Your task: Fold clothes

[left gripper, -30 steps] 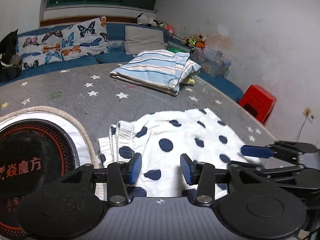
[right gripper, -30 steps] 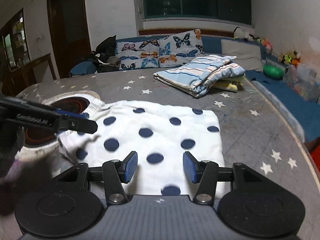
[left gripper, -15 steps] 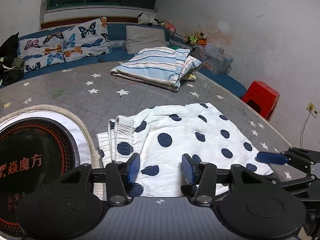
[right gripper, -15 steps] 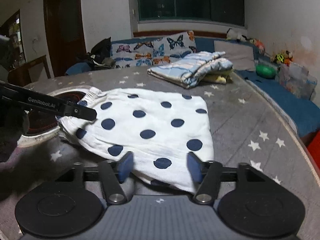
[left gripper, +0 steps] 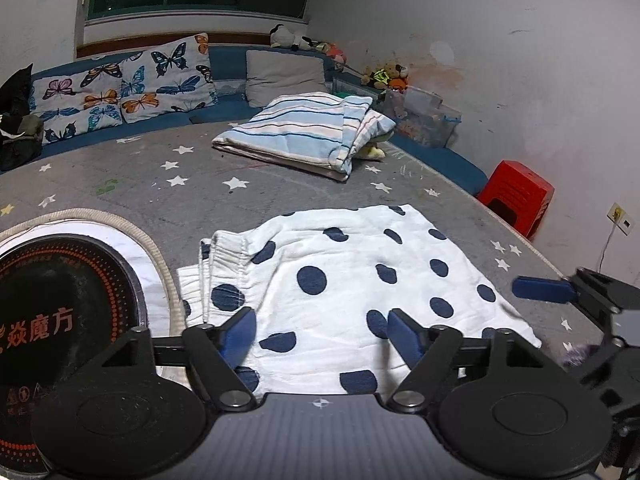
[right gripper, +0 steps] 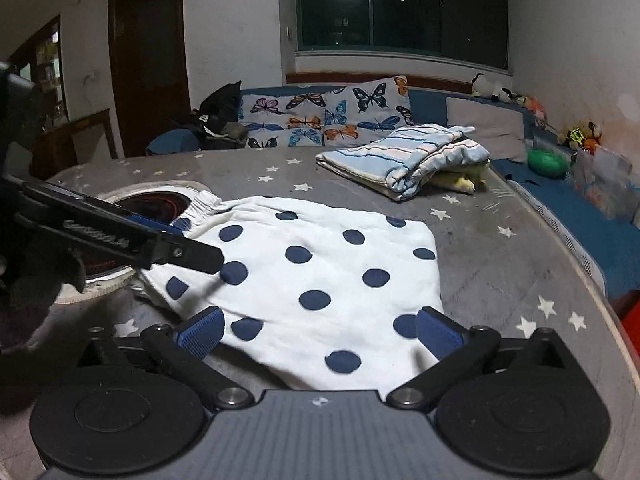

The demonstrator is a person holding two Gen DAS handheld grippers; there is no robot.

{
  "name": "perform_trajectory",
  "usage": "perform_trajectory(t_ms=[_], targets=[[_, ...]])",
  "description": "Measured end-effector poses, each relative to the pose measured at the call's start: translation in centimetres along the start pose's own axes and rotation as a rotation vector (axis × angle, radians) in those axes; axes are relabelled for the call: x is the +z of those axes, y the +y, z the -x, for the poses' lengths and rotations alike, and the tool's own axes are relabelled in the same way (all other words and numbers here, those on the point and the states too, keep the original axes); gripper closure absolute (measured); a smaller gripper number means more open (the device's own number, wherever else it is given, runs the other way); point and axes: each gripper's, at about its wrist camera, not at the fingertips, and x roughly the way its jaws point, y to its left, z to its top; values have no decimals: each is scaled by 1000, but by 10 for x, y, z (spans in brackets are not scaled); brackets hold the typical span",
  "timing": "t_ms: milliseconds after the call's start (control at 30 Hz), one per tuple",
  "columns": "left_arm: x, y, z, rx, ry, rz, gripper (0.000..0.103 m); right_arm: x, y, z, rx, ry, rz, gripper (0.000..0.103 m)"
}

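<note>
White shorts with navy dots [left gripper: 352, 280] lie folded flat on the grey star-print table [left gripper: 200, 192], elastic waistband to the left. They also show in the right wrist view [right gripper: 320, 272]. My left gripper [left gripper: 320, 334] is open and empty, just above the near edge by the waistband side. My right gripper [right gripper: 318, 332] is wide open and empty over the near hem. The right gripper shows at the right of the left wrist view [left gripper: 560, 292]; the left gripper shows at the left of the right wrist view [right gripper: 120, 240].
A round black induction cooktop [left gripper: 52, 312] on a white mat sits left of the shorts. A folded blue-striped blanket [left gripper: 308, 136] lies at the far side. A blue sofa with butterfly pillows [left gripper: 120, 88] runs behind. A red stool [left gripper: 516, 196] stands past the table's right edge.
Both grippers have opened wider and pulled back from the shorts, which now lie flat on the table. The right gripper opened the most.
</note>
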Motion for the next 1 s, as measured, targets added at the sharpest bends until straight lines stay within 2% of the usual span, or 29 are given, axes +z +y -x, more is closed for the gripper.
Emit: perform_trajectory(t_ms=[133, 200, 333, 533, 733, 1000], targets=[[0, -2, 3, -4, -13, -11, 9, 6, 0, -14, -14, 17, 9, 0], [0, -2, 5, 0, -24, -17, 4, 9, -1, -20, -16, 23, 9, 0], [1, 0, 9, 15, -42, -19, 4, 12, -2, -32, -17, 41, 9, 0], [-2, 9, 9, 87, -49, -22, 4, 7, -14, -44, -63, 93, -9, 0], [-8, 23, 1, 143, -16, 9, 4, 7, -26, -39, -120, 96, -27, 0], [-11, 35, -4, 174, 7, 37, 4, 29, -26, -43, -70, 61, -37, 0]])
